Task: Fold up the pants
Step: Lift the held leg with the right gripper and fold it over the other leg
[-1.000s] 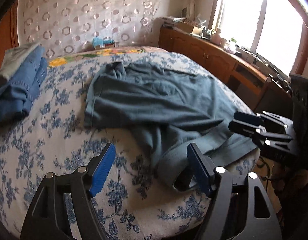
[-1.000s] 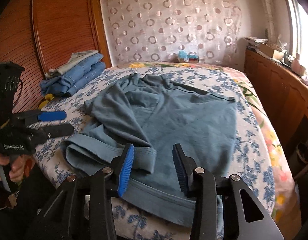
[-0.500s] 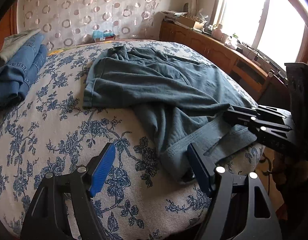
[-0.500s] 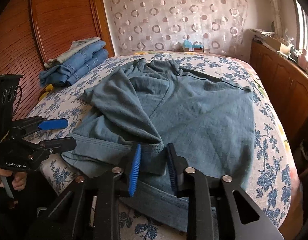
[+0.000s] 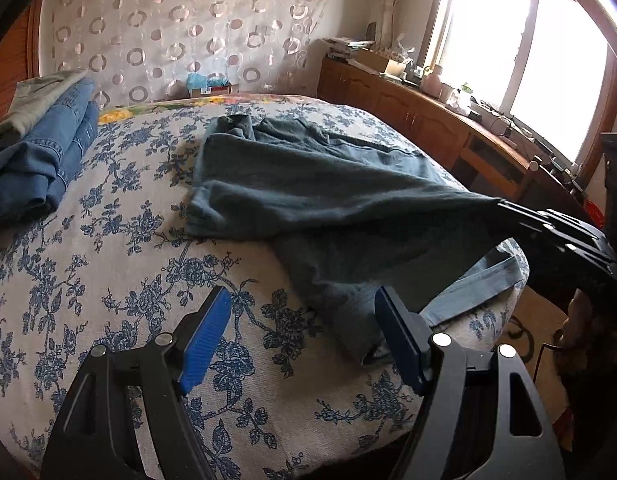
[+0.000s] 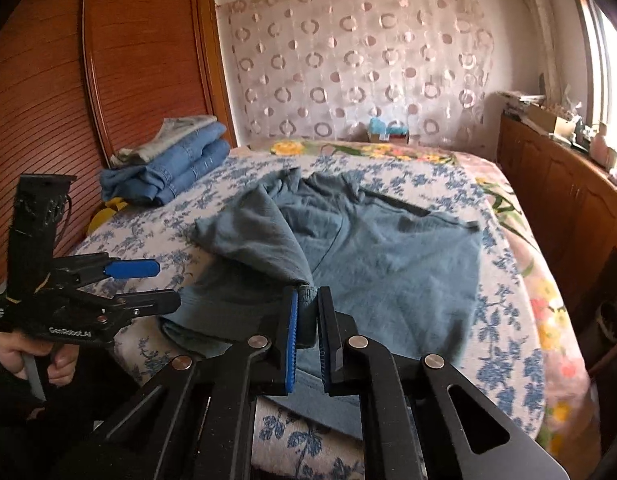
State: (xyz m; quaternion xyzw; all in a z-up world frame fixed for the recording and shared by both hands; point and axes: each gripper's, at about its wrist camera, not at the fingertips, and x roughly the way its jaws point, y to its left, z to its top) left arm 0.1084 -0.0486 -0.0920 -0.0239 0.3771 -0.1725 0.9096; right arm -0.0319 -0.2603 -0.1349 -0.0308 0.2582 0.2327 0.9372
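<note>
Grey-blue pants [image 6: 388, 264] lie rumpled across the flowered bed [image 5: 108, 272], one part folded over. My right gripper [image 6: 307, 300] is shut on a ribbed hem of the pants and lifts it off the bed; in the left wrist view [image 5: 504, 204] the cloth stretches taut to it. My left gripper [image 5: 304, 332] is open and empty, low over the bed's near edge, just left of a hanging pant end [image 5: 480, 284]. It also shows in the right wrist view [image 6: 148, 284], open, left of the pants.
A stack of folded jeans [image 5: 36, 160] lies at the bed's far left by the wooden headboard [image 6: 108, 80]. A wooden cabinet [image 5: 428, 120] with clutter runs under the window on the right. A patterned curtain [image 6: 348, 60] hangs behind the bed.
My right gripper closed on the pants hem and raised it, pulling the cloth taut. My left gripper stayed open and shifted a little along the bed edge.
</note>
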